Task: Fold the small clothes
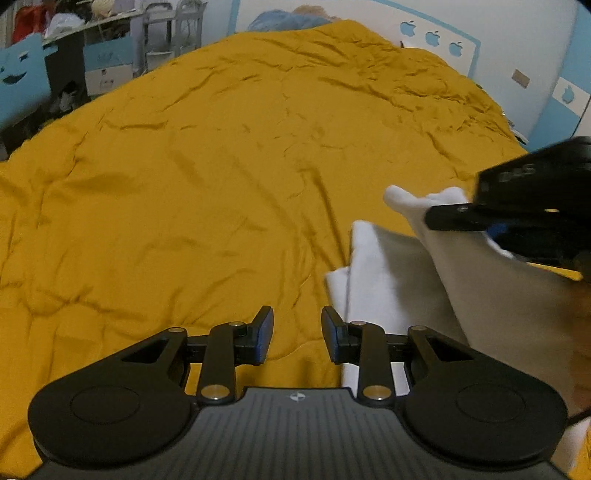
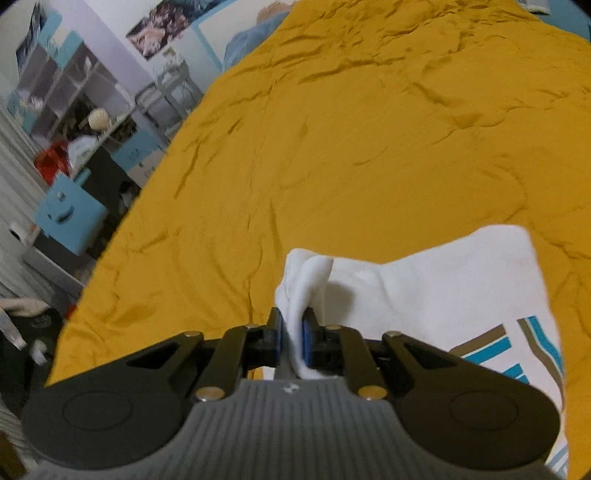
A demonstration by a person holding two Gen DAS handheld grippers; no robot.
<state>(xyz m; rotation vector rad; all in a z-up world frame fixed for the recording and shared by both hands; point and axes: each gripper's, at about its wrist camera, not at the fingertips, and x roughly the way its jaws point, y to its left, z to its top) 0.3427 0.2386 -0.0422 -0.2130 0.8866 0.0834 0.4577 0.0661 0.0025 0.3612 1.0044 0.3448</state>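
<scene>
A small white garment (image 2: 436, 295) with blue and brown stripes lies on the mustard-yellow bedspread (image 2: 351, 147). My right gripper (image 2: 291, 338) is shut on a bunched edge of the garment and lifts it. In the left wrist view the garment (image 1: 391, 273) hangs at the right, pinched by the right gripper (image 1: 443, 216) coming in from the right edge. My left gripper (image 1: 297, 334) is open and empty, just left of the garment's lower edge above the bedspread (image 1: 221, 166).
Shelves with clutter (image 2: 74, 110) and blue storage boxes (image 2: 70, 218) stand beyond the bed's left edge. A blue pillow (image 1: 280, 18) lies at the head of the bed against a white and blue wall (image 1: 461, 37).
</scene>
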